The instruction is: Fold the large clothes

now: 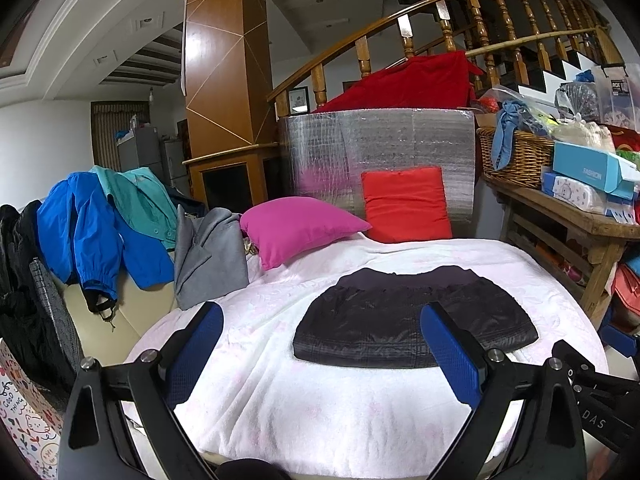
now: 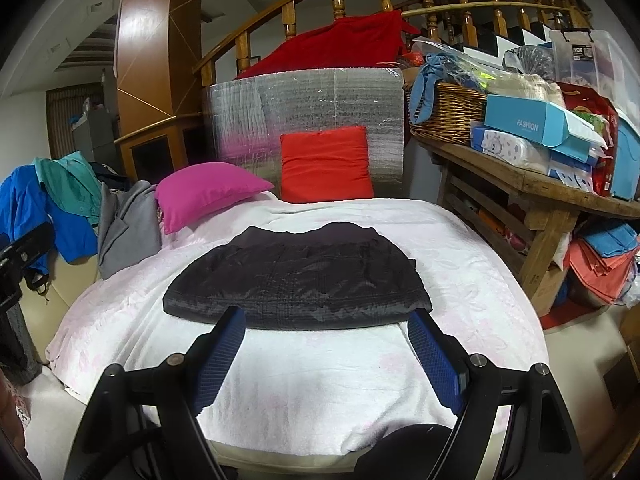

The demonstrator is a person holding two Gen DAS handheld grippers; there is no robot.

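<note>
A black shiny garment [image 1: 412, 320] lies folded into a flat bundle in the middle of a white-pink blanket [image 1: 320, 400]. My left gripper [image 1: 322, 314] is open just short of the bundle's near left edge, nothing between its blue pads. In the right wrist view the same black garment [image 2: 296, 280] lies right ahead, and my right gripper [image 2: 326, 318] is open at its near edge, the fingertips beside the folded hem without pinching it. More clothes wait at the left: a blue jacket [image 1: 84, 236], a teal shirt [image 1: 140, 200] and a grey garment [image 1: 208, 256].
A pink cushion [image 1: 296, 228] and a red cushion [image 1: 404, 204] lean against a silver foil panel [image 1: 380, 140] at the back. A cluttered wooden table [image 2: 532, 188] with a wicker basket [image 2: 448, 108] and boxes stands at the right. Stair railing rises behind.
</note>
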